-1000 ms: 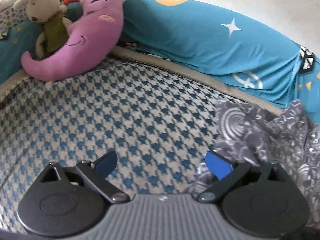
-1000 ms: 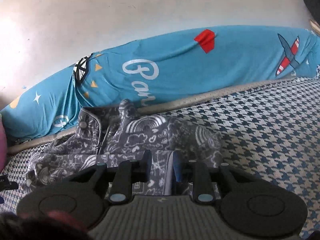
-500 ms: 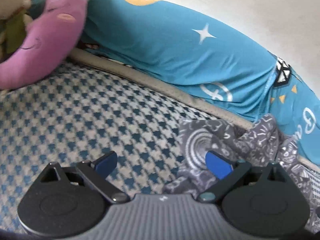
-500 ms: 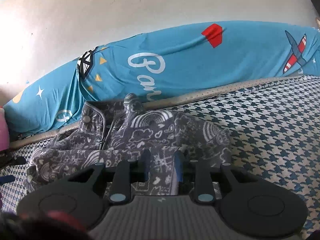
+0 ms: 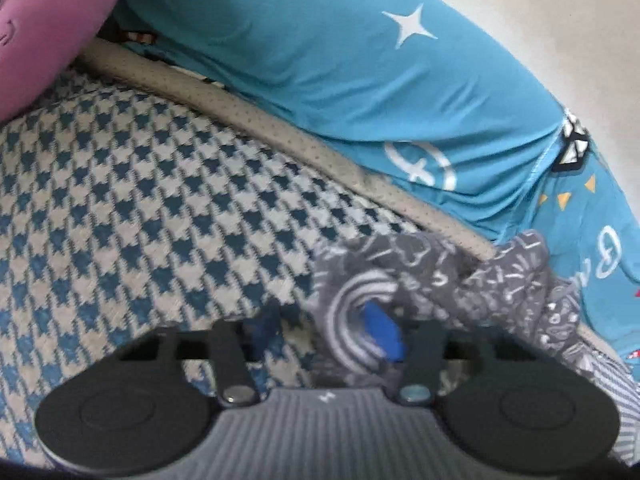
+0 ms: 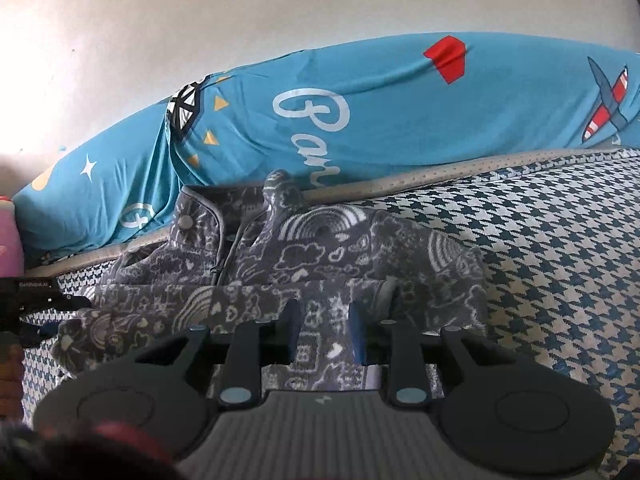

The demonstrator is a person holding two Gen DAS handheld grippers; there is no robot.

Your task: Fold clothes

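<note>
Grey fleece garment with white doodle print [image 6: 304,268] is found bunched on the blue-and-white houndstooth bed cover [image 6: 560,264], at the far side against the padded beige mattress edge [image 5: 248,120].

Right gripper [image 6: 324,332]: the two fingers are set a little apart, with the near hem of the garment lying between them. Whether the fabric is pinched cannot be told.

Left gripper [image 5: 326,330]: the fingers are spread, blurred by motion, at the left end of the garment. The right blue pad [image 5: 382,334] is seen over the fabric; the left finger is over bare cover. No cloth is clamped.

Progress: one fold line is visible across the middle, and a collar with snap button is turned up at the far left. The garment is judged only partly folded; edges remain uneven and lumpy. Squaring and at least one further fold are judged outstanding.

Surroundings: a teal printed bolster [image 6: 400,120] lies along the white wall [image 6: 200,20]; a pink plush cushion [image 5: 44,28] rests at the far left.
</note>
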